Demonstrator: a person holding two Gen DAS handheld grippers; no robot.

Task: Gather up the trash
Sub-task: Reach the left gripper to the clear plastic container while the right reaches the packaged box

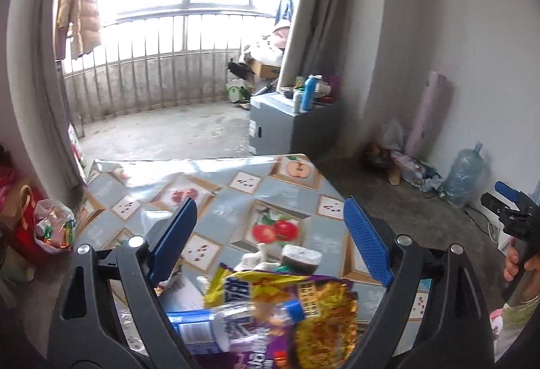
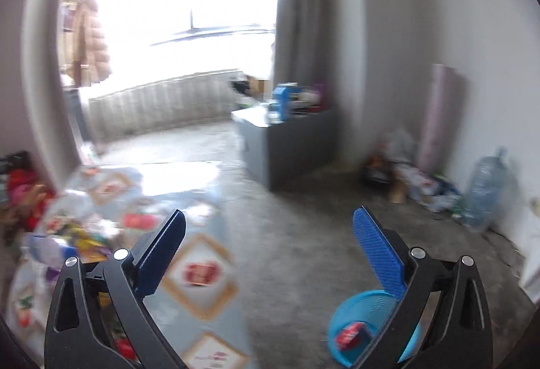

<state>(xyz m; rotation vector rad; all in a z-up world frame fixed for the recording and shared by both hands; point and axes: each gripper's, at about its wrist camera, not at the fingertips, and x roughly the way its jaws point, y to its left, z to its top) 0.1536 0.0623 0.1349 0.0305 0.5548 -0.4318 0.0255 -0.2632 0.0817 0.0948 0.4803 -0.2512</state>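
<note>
A pile of trash lies on the fruit-patterned table (image 1: pixel 290 193): a clear plastic bottle with a blue cap (image 1: pixel 236 318), a yellow and purple snack wrapper (image 1: pixel 320 318), a small dark-filled cup (image 1: pixel 300 257) and white crumpled paper (image 1: pixel 256 257). My left gripper (image 1: pixel 270 234) is open and empty, just above and behind the pile. My right gripper (image 2: pixel 270 251) is open and empty, over the table's right edge. A blue trash basket (image 2: pixel 357 311) stands on the floor below it with a red box (image 2: pixel 351 333) inside. The pile shows blurred in the right wrist view (image 2: pixel 74 244).
A grey cabinet (image 1: pixel 280 126) with bottles on top stands beyond the table. A large water jug (image 1: pixel 464 171) and a rolled mat (image 1: pixel 428 112) stand by the right wall. Bags of clutter (image 1: pixel 50 227) lie left of the table. The right gripper shows at the left view's edge (image 1: pixel 513 210).
</note>
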